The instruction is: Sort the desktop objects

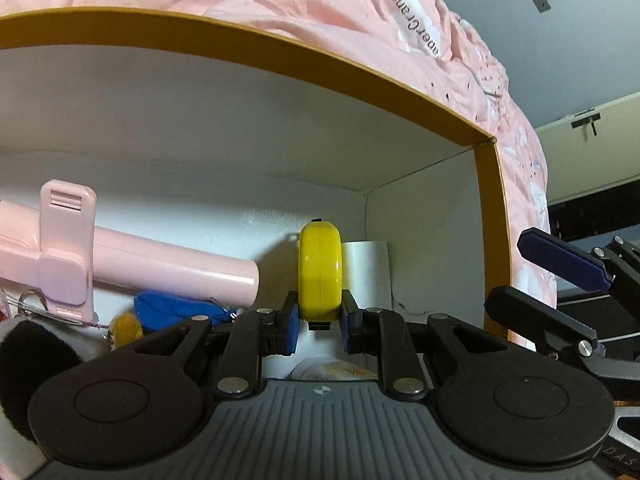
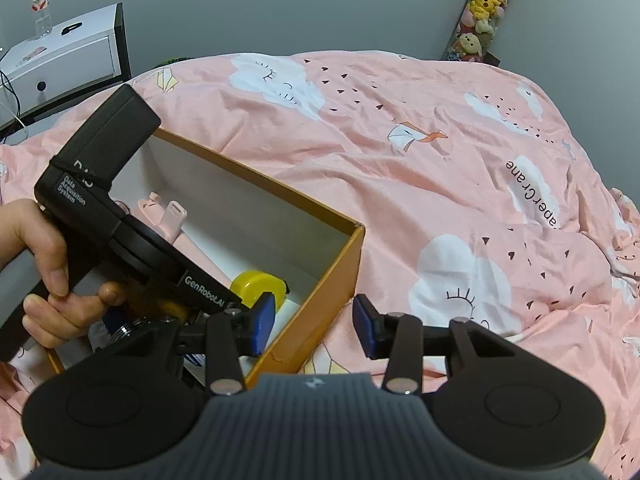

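The left hand-held gripper (image 1: 319, 322) is pinching the yellow tape measure (image 1: 320, 270) by its flat sides, holding it on edge inside the orange box (image 1: 490, 216). Its hard, smooth casing is probably slippery and fairly dense, so the flat faces suit the pads. The right hand-held gripper (image 2: 314, 326) is standing open, straddling the box wall without pressing it.

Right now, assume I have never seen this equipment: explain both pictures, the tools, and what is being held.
These are two hand-held grippers, each with a forward-looking camera.

The left one's view looks into an orange-rimmed box on a pink duvet. The left gripper is shut on a yellow round case. Beside it lie a pink tube and a blue pouch.

The right one's view shows a hand holding the left gripper over the box. The right gripper is open, straddling the box wall.
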